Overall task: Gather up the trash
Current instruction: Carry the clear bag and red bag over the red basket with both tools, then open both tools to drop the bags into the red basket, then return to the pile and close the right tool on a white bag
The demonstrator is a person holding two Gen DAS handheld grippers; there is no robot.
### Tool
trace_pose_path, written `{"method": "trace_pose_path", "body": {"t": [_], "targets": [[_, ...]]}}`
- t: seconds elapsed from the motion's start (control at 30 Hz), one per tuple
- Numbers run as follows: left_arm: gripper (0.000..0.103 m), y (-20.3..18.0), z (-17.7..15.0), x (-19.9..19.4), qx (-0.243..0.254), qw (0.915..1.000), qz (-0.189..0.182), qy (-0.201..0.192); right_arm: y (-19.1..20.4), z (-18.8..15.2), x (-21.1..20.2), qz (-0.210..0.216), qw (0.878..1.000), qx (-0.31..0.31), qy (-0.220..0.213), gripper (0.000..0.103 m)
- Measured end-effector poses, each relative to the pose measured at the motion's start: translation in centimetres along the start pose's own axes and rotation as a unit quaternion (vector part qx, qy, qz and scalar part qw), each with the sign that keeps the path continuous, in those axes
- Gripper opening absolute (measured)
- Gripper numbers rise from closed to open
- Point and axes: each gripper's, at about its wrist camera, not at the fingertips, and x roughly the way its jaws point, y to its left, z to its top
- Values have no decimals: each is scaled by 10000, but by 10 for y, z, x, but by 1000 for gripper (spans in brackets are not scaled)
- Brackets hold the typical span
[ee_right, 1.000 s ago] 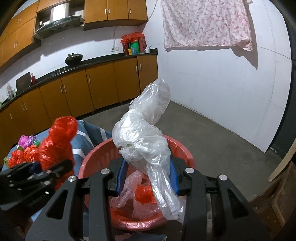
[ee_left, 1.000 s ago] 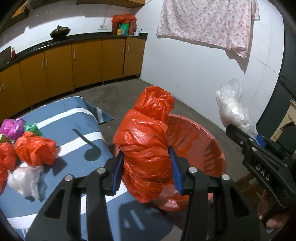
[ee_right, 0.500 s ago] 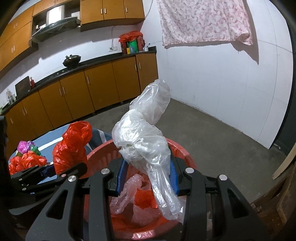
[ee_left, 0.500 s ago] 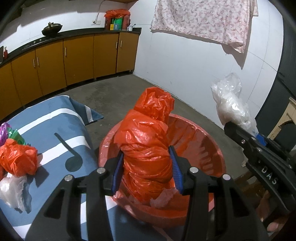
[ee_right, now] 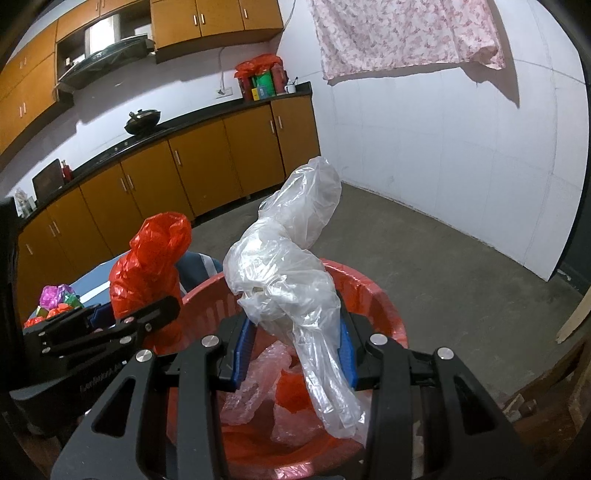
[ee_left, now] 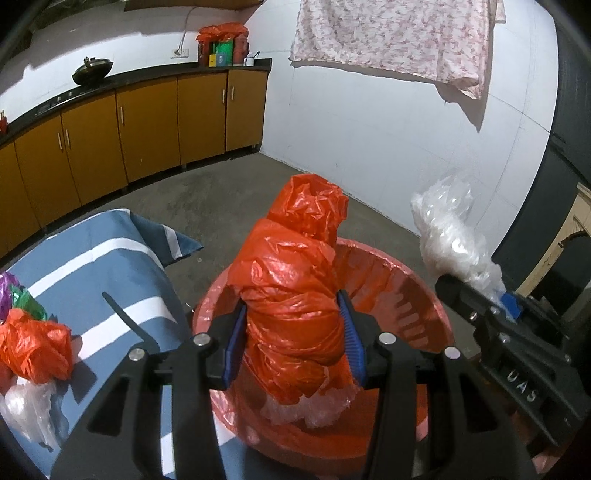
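The letters "DAS" are readable in white on the side of the right gripper (ee_left: pixel 509 314) where it enters the left wrist view at lower right; raised lettering on the left gripper's body, seen at lower left of the right wrist view, is too faint to read.

The left gripper (ee_left: pixel 293 345) has its blue pads (ee_left: pixel 233 350) pressed into both sides of a crumpled red bag (ee_left: pixel 291 295), jaws about half spread around the wad. The bag stands up out of the jaws at frame centre, its lower end hanging inside the rim of the red basin (ee_left: pixel 417 295).

In the right wrist view the right gripper (ee_right: pixel 295 349) pinches a clear bag (ee_right: pixel 288 266) the same way, blue pads (ee_right: pixel 243 350) against both sides, jaws roughly half spread. The bag's top rises above centre frame and its tail droops past the jaws into the basin (ee_right: pixel 376 295). The left gripper (ee_right: pixel 107 317) with the red bag (ee_right: pixel 151 258) sits at centre left, at the basin's left rim.

The basin is lined with red plastic and holds bubble wrap (ee_right: pixel 258 384) and a red scrap (ee_right: pixel 291 391).

At lower left of the left wrist view, a blue striped cloth (ee_left: pixel 103 273) carries another red wad (ee_left: pixel 35 349), a clear wad (ee_left: pixel 26 410), and green and purple wads at the frame edge. Orange cabinets (ee_left: pixel 147 122) run across the upper left, and a floral sheet (ee_left: pixel 391 35) hangs on the white wall at upper right.
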Motion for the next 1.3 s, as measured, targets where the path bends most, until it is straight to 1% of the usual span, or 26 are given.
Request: {"method": "trace_pose_path", "body": {"t": [0.07,0.13,0.17,0.37,0.4,0.47,0.53,0.57,0.63,0.73,0.87,0.93,1.03,1.13,1.3], "targets": [[52,2,-2,1,-25,10000,15,-6,-3,0,1,30,10000,49,14,45],[59,4,-2,1,-83,10000,28,-9,-5,0,1,39,9999,109,17,52],[60,4,0,2,-106,9999,29,-7,-7,-1,0,43,9999,139,17,54],[68,13,-1,0,-218,9997,127,-24,-9,-4,-2,-35,9999,150,11,55],[70,15,-2,-2,-240,9996,155,-30,-10,-4,-4,-73,9999,132,3,57],[75,21,-4,-6,-311,9991,271,-74,-9,-5,-6,-148,9998,109,-40,62],[82,28,-7,-13,-369,9984,403,-140,-7,-5,-10,-207,9997,64,-102,72],[83,32,-9,-17,-392,9978,498,-177,-5,-6,-13,-248,9996,39,-153,75],[89,38,-12,-25,-426,9965,681,-232,-2,-5,-18,-311,9991,23,-273,91],[94,51,-20,-41,-510,9941,905,-296,6,-7,-25,-383,9982,-13,-456,100],[97,69,-35,-67,-573,9900,1233,-382,23,-9,-26,-410,9978,-220,-481,101],[98,83,-45,-83,-608,9868,1439,-427,35,-12,-25,-354,9977,-358,-450,101],[99,101,-59,-107,-672,9812,1727,-535,56,-17,-24,-148,9973,-607,-376,101],[99,123,-76,-131,-793,9738,2041,-610,82,-24,-22,104,9956,-898,-263,101],[99,166,-107,-166,-1071,9589,2572,-539,123,-34,-24,525,9915,-1184,-142,101]]}}
